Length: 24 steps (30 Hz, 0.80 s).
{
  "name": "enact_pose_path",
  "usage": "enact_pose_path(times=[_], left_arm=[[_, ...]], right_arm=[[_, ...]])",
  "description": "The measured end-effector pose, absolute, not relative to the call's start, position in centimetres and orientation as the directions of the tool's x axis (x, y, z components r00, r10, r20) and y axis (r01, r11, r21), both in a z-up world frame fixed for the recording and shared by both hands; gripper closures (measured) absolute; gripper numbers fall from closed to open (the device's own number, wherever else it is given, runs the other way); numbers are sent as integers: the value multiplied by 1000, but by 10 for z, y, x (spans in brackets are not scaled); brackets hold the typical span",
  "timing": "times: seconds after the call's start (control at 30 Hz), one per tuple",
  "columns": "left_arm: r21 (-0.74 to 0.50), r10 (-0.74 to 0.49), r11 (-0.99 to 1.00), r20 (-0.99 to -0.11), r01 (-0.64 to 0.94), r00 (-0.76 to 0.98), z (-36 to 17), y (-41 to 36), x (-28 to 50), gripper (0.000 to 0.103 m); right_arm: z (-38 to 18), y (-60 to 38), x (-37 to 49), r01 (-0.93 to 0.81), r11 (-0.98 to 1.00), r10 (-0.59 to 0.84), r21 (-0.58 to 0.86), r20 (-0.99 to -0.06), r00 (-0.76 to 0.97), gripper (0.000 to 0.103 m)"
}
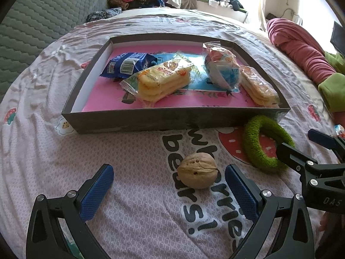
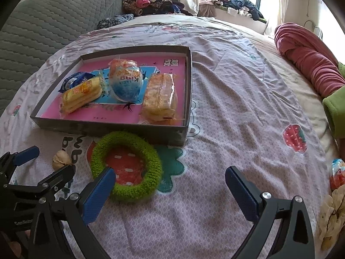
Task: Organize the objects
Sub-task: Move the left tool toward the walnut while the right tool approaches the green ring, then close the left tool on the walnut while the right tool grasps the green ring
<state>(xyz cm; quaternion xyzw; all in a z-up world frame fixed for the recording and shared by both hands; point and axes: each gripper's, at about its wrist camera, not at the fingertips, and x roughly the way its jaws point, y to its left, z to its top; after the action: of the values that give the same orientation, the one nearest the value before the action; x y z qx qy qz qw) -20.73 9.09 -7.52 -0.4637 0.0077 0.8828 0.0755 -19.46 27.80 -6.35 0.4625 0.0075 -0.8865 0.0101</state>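
Note:
A walnut [image 1: 197,170] lies on the bedsheet between the blue pads of my left gripper [image 1: 170,183], nearer the right pad; that gripper is open. A fuzzy green ring [image 2: 129,139] lies against the front wall of a shallow dark box [image 2: 107,127]. My right gripper [image 2: 170,181] is open, and its left fingertip overlaps the ring's near-left band. The box holds a blue packet [image 1: 127,64], two yellow cracker packs [image 1: 161,79] and a round white-blue packet [image 1: 222,69]. In each wrist view the other gripper shows at the side: the right gripper [image 1: 297,142] and the left gripper [image 2: 48,161].
A small wrapped sweet [image 2: 337,172] and a cream fabric item [image 2: 332,215] lie at the right edge. Rolled pink fabric [image 2: 310,64] and green fleece [image 2: 336,112] lie to the right. A grey quilted cushion [image 2: 54,21] and a pile of clothes [image 2: 151,2] are behind.

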Motion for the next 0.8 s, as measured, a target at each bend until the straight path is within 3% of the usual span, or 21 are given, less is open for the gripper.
enact_pose_path(times=[0.23,0.37,0.5,0.6,0.67,0.8], left_arm=[[-49,119,-989,-828,-140,-549,-81,92,-212,0],[-30,111,-988,-829,-155,-548,-82,97,-213,0],[-15,108,-985,-827,-171,-551,-82,101,-213,2],[-19,116,-984,-828,-179,-549,-82,102,-214,10],[-26,128,-981,-827,-190,-547,-81,103,-214,32],[-51,163,-974,-829,-219,-535,-80,106,-215,42]], right_arm=[[-70,278,-202,23,-1000,-10,-4,-830,-557,1],[-78,277,-205,23,-1000,-7,-6,-844,-536,22],[-79,273,-206,32,-999,-7,-11,-845,-535,32],[-78,270,-207,44,-999,-11,-15,-844,-537,46],[-78,267,-208,59,-998,-18,-16,-844,-535,53],[-77,263,-206,76,-997,-25,-19,-843,-537,65]])
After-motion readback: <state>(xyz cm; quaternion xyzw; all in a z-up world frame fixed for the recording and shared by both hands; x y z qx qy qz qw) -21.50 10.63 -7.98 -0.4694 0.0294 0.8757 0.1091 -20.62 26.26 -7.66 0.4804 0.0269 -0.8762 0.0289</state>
